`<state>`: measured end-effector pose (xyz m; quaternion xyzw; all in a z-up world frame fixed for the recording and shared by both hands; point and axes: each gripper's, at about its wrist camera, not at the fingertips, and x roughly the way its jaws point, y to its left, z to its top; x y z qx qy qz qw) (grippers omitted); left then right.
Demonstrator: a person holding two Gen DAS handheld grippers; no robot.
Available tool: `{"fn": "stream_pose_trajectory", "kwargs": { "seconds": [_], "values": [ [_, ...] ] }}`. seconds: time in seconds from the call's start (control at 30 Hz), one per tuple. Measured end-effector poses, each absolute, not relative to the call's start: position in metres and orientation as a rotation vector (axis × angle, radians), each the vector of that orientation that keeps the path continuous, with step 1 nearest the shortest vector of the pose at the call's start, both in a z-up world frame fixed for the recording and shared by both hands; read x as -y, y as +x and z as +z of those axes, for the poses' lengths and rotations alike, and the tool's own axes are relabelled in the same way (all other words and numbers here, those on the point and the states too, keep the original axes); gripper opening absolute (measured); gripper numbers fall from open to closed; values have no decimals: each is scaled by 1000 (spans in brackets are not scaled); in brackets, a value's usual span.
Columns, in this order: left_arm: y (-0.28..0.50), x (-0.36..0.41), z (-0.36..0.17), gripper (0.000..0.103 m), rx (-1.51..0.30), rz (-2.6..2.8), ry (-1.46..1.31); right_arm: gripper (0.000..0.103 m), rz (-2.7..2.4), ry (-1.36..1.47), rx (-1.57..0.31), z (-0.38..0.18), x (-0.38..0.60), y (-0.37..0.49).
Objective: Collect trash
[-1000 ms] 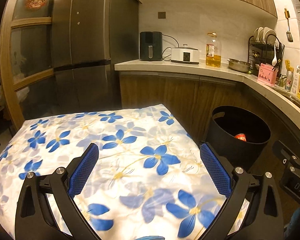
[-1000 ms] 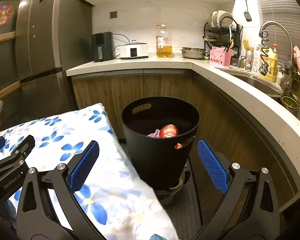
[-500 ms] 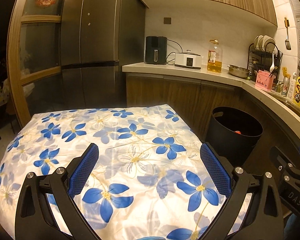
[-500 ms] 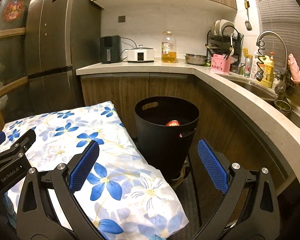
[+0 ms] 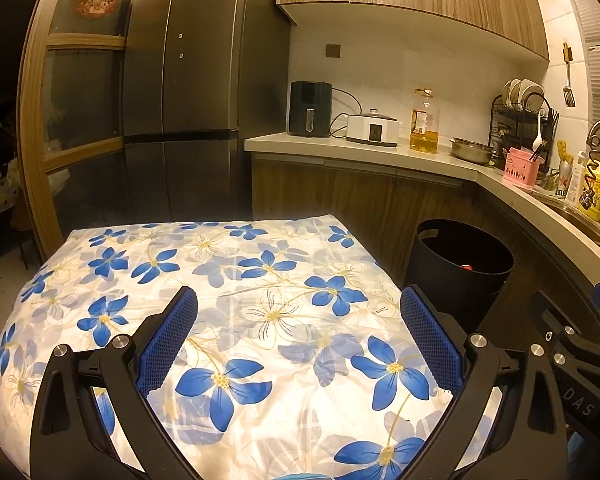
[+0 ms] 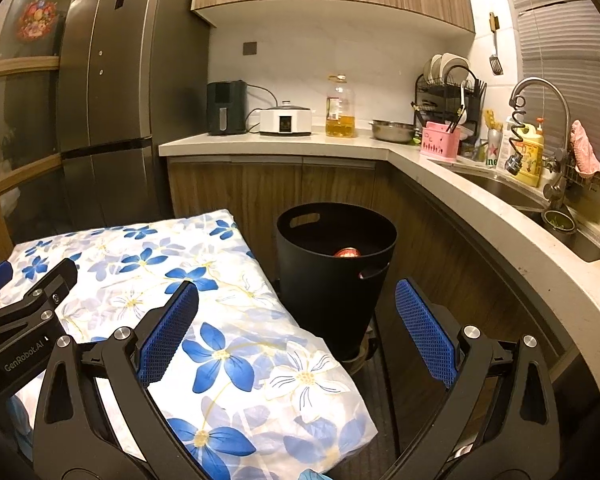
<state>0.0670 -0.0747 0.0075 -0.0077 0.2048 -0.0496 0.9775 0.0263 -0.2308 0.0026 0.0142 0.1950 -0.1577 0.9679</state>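
A black bin (image 6: 334,272) stands on the floor beside the table, with a red can (image 6: 347,253) lying inside it. From the left wrist view the bin (image 5: 458,268) sits at the right with a spot of red showing inside. My left gripper (image 5: 300,332) hangs open over the flowered tablecloth (image 5: 236,292), nothing between its blue pads. My right gripper (image 6: 296,324) is open too, held above the table's right corner and short of the bin. The cloth (image 6: 228,344) carries no loose trash that I can see.
A wooden-fronted counter (image 6: 460,184) curves round behind and to the right of the bin, with a sink (image 6: 540,208), dish rack (image 6: 448,100), oil bottle (image 6: 340,108) and cookers. A tall dark fridge (image 5: 188,92) stands at the back left. Narrow floor lies between table and cabinets.
Both grippers have drawn back and risen from the bin and table; the bin looks smaller and farther, more of the cloth shows. Both stayed open.
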Motion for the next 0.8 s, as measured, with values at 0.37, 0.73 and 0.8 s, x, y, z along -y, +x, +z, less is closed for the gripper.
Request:
{"fn": "stream_pose_trajectory", "kwargs": {
  "seconds": [0.37, 0.73, 0.8],
  "values": [
    [63, 68, 9, 97, -408, -91, -18, 97, -303, 38, -392, 5, 226, 26],
    [64, 68, 9, 97, -412, -92, -19, 97, -310, 48, -375, 7, 227, 23],
    [64, 69, 9, 97, -412, -92, -20, 97, -311, 49, -373, 8, 227, 23]
  ]
}}
